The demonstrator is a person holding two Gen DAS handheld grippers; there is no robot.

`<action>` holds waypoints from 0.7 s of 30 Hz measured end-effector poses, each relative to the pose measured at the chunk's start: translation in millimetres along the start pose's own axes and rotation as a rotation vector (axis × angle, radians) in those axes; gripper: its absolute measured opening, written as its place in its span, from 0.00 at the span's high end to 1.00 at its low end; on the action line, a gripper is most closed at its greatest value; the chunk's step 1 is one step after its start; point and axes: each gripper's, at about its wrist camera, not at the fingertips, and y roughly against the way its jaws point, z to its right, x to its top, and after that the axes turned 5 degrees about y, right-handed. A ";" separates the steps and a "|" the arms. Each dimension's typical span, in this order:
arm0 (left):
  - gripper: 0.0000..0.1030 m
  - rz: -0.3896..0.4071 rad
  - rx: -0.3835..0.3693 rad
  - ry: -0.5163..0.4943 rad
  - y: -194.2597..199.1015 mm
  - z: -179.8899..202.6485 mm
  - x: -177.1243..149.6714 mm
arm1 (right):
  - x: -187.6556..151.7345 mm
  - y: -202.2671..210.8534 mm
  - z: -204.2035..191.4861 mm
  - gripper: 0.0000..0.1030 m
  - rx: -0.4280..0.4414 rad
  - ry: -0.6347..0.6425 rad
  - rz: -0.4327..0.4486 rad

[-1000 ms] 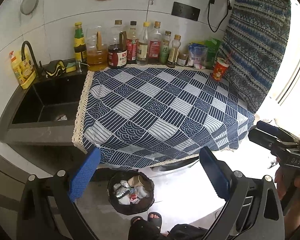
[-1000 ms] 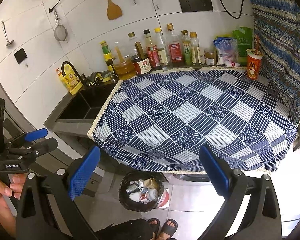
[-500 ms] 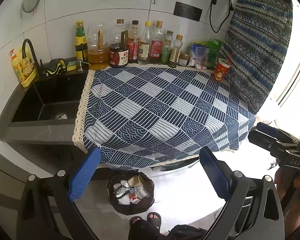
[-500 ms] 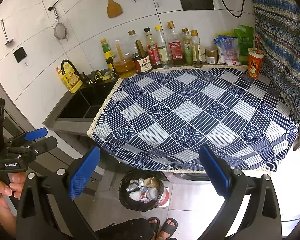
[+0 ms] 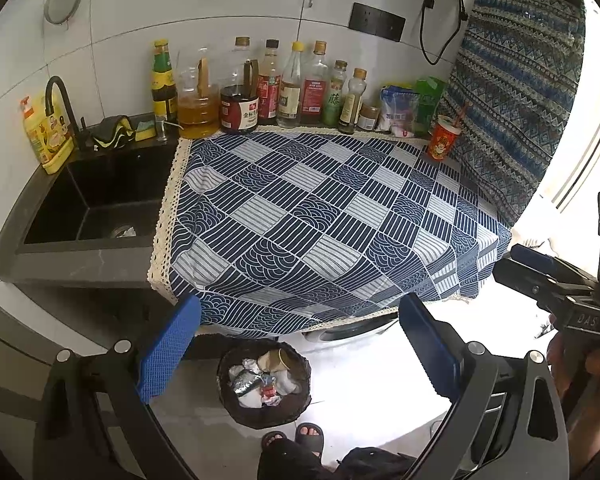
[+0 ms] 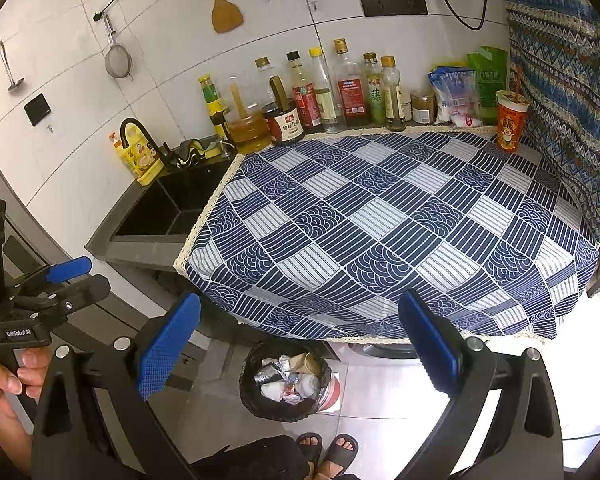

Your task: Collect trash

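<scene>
A black trash bin (image 5: 265, 388) lined with a black bag stands on the floor below the counter's front edge, holding crumpled paper, foil and a cup; it also shows in the right wrist view (image 6: 286, 382). A red paper cup (image 5: 442, 138) with a straw stands at the back right of the blue patterned cloth (image 5: 328, 220); it shows in the right wrist view too (image 6: 510, 122). My left gripper (image 5: 298, 348) is open and empty, above the bin. My right gripper (image 6: 298, 346) is open and empty, also above the bin.
A row of sauce and oil bottles (image 5: 260, 88) and food bags (image 5: 400, 108) line the back wall. A black sink (image 5: 92, 204) with a faucet lies left of the cloth. A patterned curtain (image 5: 516, 92) hangs right. Sandalled feet (image 5: 296, 436) stand by the bin.
Both views have drifted slightly. The grippers stay open and empty, and nothing on the counter has moved.
</scene>
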 end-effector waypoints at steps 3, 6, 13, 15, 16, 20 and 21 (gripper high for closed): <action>0.06 -0.003 0.002 0.004 -0.9 -1.6 -1.0 | -1.3 -1.4 -0.4 0.05 -0.002 -0.002 -0.003; 0.06 -0.003 0.000 0.011 -1.7 -3.5 -1.7 | -2.2 -1.1 -0.8 0.05 -0.002 -0.001 -0.007; 0.06 -0.003 0.000 0.010 -2.2 -3.5 -2.0 | -2.2 -1.6 0.9 0.05 -0.003 -0.006 -0.010; 0.06 -0.004 -0.001 0.011 -2.0 -3.1 -1.9 | -2.7 -1.7 2.4 0.05 -0.007 -0.006 -0.012; 0.06 -0.004 -0.001 0.012 -2.0 -3.3 -2.0 | -2.5 -1.5 3.5 0.05 -0.007 -0.009 -0.013; 0.06 -0.002 -0.002 0.010 -2.9 -1.0 -1.4 | -2.4 -3.2 5.8 0.05 -0.008 -0.017 -0.017; 0.06 -0.002 -0.001 0.008 -3.2 -0.8 -1.7 | -2.1 -3.4 5.7 0.05 -0.008 -0.017 -0.017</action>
